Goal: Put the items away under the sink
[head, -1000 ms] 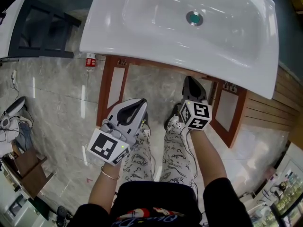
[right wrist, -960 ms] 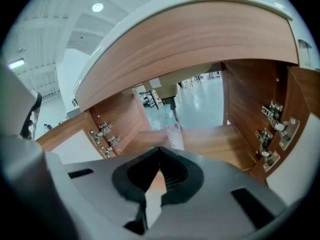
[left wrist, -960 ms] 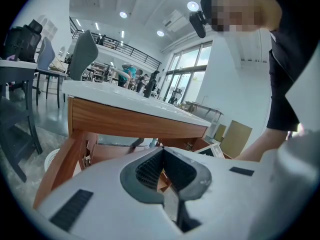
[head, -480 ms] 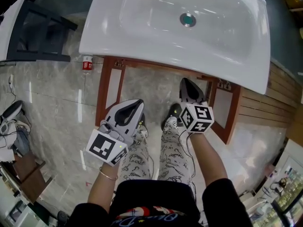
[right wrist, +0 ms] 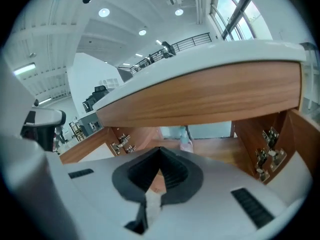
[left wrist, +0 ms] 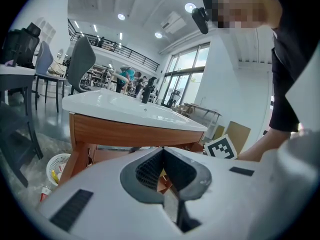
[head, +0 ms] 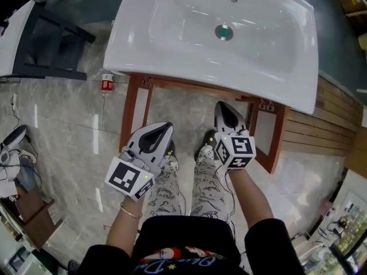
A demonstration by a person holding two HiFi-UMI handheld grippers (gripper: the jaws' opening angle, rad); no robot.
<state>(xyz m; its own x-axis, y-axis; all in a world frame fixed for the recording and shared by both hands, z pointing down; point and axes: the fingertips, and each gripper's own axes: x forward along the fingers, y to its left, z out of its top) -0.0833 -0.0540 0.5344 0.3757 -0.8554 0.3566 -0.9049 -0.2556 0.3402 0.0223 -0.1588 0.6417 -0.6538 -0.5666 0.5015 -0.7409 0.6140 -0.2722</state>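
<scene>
Left gripper [head: 163, 128], right gripper [head: 222, 106]: both clenched, empty, facing open cabinet [head: 139, 110] under sink [head: 143, 50]. Bottle [head: 106, 83] on floor, left of cabinet. Left gripper nearer.

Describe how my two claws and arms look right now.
The left claw and right claw have light grey shells tapering to black ribbed pads, each carrying a cube with black-and-white square markers. Black short sleeves; thin bracelet on the left wrist.
</scene>
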